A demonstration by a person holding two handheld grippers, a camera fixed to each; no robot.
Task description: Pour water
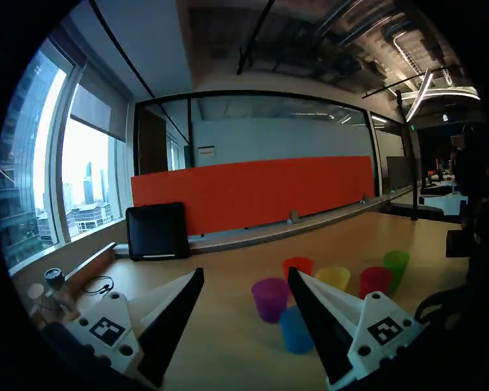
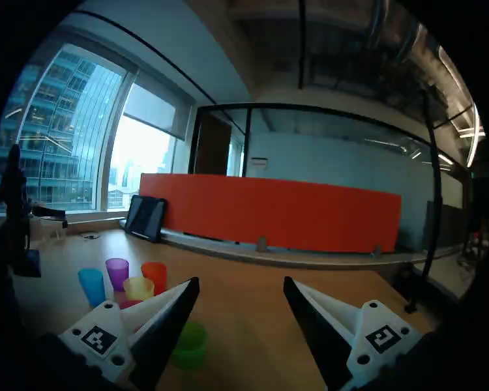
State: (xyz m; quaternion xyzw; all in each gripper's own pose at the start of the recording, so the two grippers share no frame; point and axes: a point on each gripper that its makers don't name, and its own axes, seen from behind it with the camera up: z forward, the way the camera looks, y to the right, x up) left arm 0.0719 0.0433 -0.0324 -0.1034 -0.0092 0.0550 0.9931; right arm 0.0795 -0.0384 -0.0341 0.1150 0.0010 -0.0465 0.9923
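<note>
Left gripper view: left gripper [image 1: 244, 270], level, spread wide, empty, faces the orange partition [image 1: 257, 192]; cups [image 1: 270, 298] stand before it. Right gripper view: right gripper [image 2: 241, 280] likewise; green cup [image 2: 192, 339] farthest from the partition.

Both views look low over the desk [image 1: 375, 234] at shared cups [image 1: 334, 277] and partition [image 1: 251, 192].

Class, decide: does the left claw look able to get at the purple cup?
Probably yes: the left claw is open, the purple cup stands ahead with nothing before it, though the blue cup crowds its side.
</note>
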